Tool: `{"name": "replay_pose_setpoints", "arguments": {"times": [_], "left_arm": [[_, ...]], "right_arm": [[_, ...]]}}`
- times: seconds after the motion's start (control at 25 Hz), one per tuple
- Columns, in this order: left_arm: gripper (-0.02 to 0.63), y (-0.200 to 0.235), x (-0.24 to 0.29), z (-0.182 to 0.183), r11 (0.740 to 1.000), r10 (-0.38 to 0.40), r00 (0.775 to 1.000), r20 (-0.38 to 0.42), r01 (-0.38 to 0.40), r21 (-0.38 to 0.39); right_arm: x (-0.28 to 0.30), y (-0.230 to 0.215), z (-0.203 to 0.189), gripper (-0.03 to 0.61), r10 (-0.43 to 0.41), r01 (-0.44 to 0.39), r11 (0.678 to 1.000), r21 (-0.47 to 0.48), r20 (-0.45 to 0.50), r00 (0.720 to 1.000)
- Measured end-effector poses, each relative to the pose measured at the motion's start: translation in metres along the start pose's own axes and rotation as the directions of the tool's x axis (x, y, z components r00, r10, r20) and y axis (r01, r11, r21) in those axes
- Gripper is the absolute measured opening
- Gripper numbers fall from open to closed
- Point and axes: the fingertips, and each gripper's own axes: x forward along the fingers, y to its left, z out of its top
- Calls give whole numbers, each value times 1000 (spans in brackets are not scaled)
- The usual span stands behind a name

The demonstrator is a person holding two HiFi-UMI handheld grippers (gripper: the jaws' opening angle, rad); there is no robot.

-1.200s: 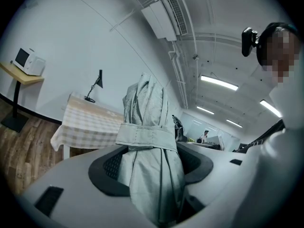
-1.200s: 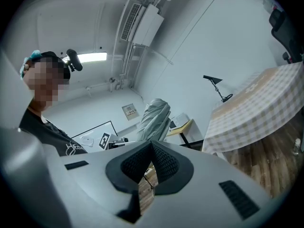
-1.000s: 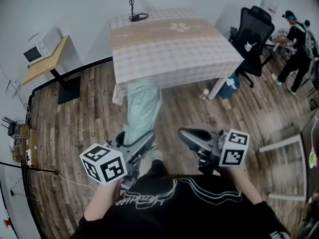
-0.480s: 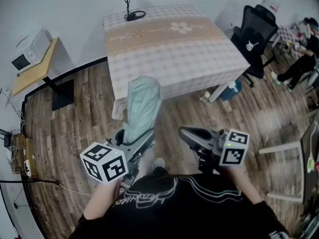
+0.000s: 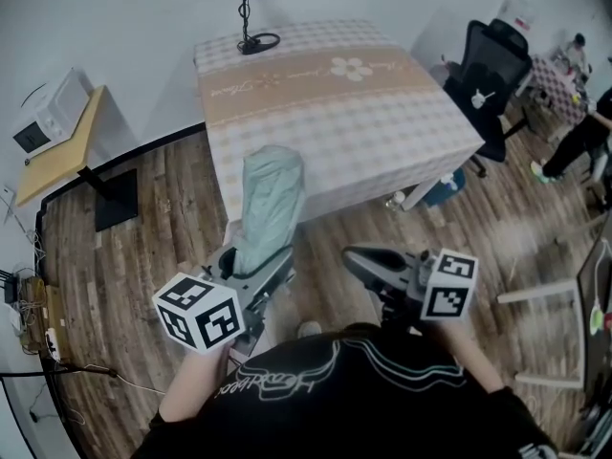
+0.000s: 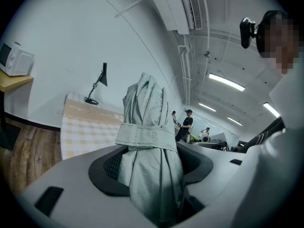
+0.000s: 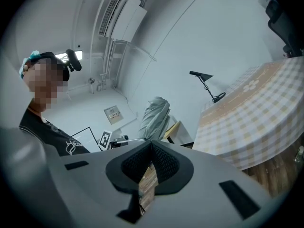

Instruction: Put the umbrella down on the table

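A folded pale green umbrella point(image 5: 272, 199), bound by its strap, stands upright in my left gripper point(image 5: 256, 259), whose jaws are shut on its lower part. In the left gripper view the umbrella point(image 6: 145, 113) fills the space between the pads of the left gripper point(image 6: 151, 152). The table point(image 5: 335, 103) with a checked cloth and a flower print lies just ahead, and the umbrella's top overlaps its near edge in the head view. My right gripper point(image 5: 354, 257) hovers beside the left one, shut and holding nothing. In the right gripper view its pads meet at the tip of the right gripper point(image 7: 151, 147).
A black desk lamp point(image 5: 251, 8) stands at the table's far left corner. A black office chair point(image 5: 492, 70) is right of the table and a side table with a microwave point(image 5: 40, 124) is at the left. People stand far right. Wooden floor lies between me and the table.
The table has drawn closer and sits lower in the head view. Both grippers hold the same pose, and the umbrella stays clamped in the left one.
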Motion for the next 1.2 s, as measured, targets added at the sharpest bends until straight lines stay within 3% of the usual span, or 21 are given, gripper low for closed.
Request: {"name": "replay_pose_setpoints", "arguments": {"times": [0.6,1.2], "left_arm": [[265,26,4,15,999,47,999,16,-47,-1],[265,93,82,48,989,141,989,-37,-142,-33]], "right_arm": [[34,-26,18,12,68,-68,998,-1,-24,997],[65,-128,71,12,106,-103,992,67,-44,993]]}}
